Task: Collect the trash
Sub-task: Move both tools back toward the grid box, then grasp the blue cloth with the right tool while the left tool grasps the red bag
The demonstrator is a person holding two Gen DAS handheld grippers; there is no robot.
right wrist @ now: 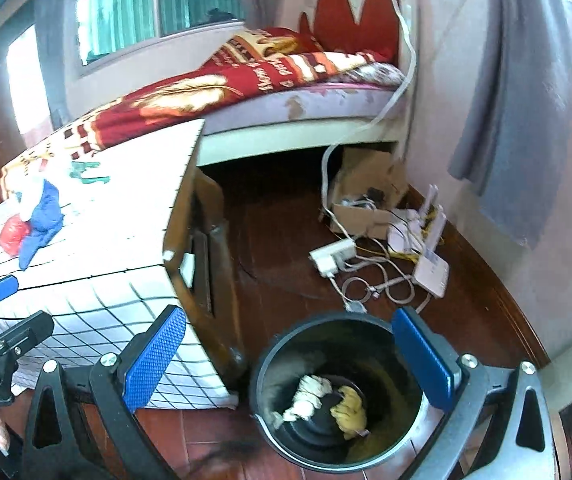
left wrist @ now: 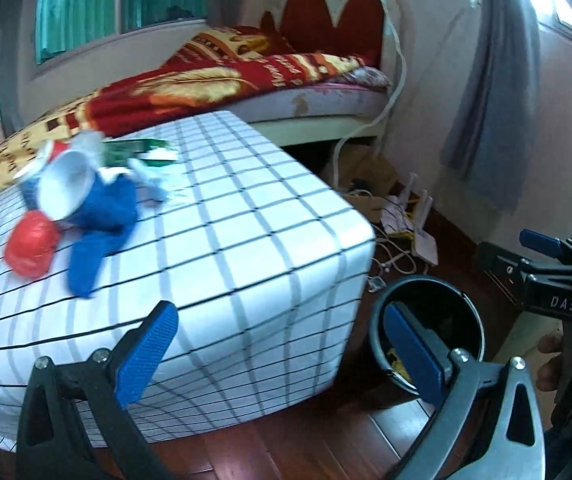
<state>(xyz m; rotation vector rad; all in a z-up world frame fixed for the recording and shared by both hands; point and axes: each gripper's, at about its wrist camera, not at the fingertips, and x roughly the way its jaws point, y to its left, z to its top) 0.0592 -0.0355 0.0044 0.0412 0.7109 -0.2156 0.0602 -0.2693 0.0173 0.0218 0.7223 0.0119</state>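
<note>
Tongs (right wrist: 286, 356) agape above half-hidden bin (right wrist: 269, 364)

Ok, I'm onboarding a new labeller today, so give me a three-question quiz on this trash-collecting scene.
1. True or false: the black bin already holds trash.
2. Which lies on the checked tablecloth? A) red crumpled ball B) a banana C) scissors
3. Fill in: both the left gripper and the right gripper have fingers spread and hold ____.

Key: 1 true, with a white wad and a yellow wad inside; 2 A; 3 nothing.
</note>
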